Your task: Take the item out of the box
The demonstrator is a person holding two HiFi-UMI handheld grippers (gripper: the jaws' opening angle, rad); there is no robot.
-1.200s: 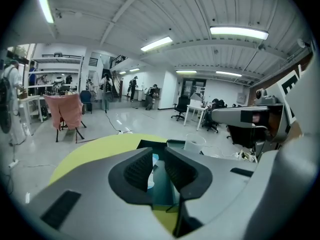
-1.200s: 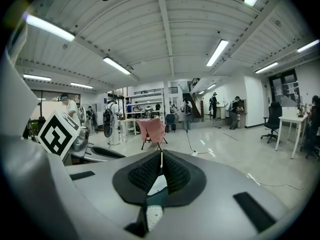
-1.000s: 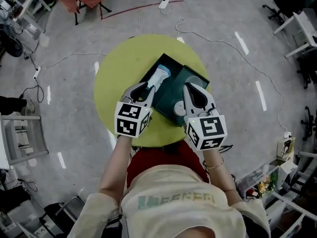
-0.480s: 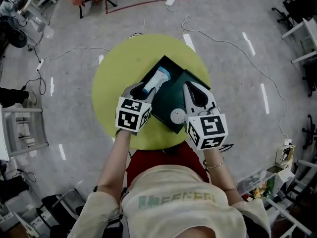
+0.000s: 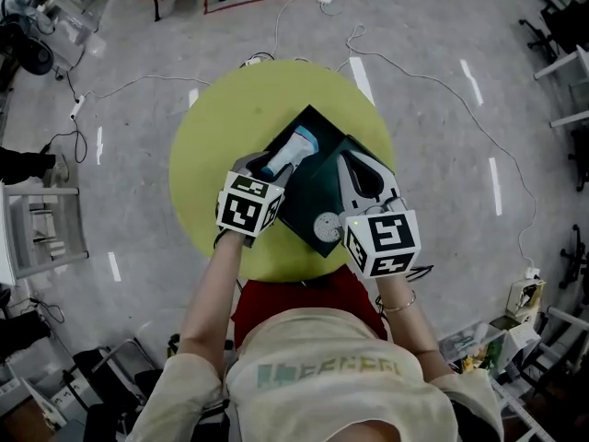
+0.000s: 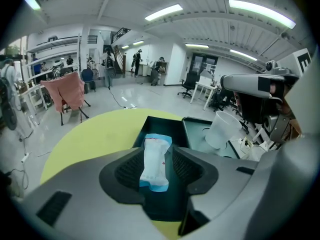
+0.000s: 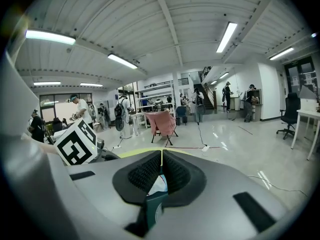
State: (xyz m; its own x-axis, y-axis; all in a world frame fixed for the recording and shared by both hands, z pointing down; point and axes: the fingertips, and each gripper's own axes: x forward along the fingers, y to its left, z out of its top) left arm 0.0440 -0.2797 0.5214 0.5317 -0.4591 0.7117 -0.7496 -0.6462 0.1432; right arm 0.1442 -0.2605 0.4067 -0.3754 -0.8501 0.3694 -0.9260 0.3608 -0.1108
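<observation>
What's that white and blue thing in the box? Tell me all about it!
It is a soft-looking white packet with blue ends and a tiny red mark, lying flat along the bottom of the dark box. The left claw straddles it; its jaws have just been opening and do not press it.

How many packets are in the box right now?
1. A white-and-blue packet lies lengthwise in the open dark box on the yellow table. Others could be hidden beneath it.
</observation>
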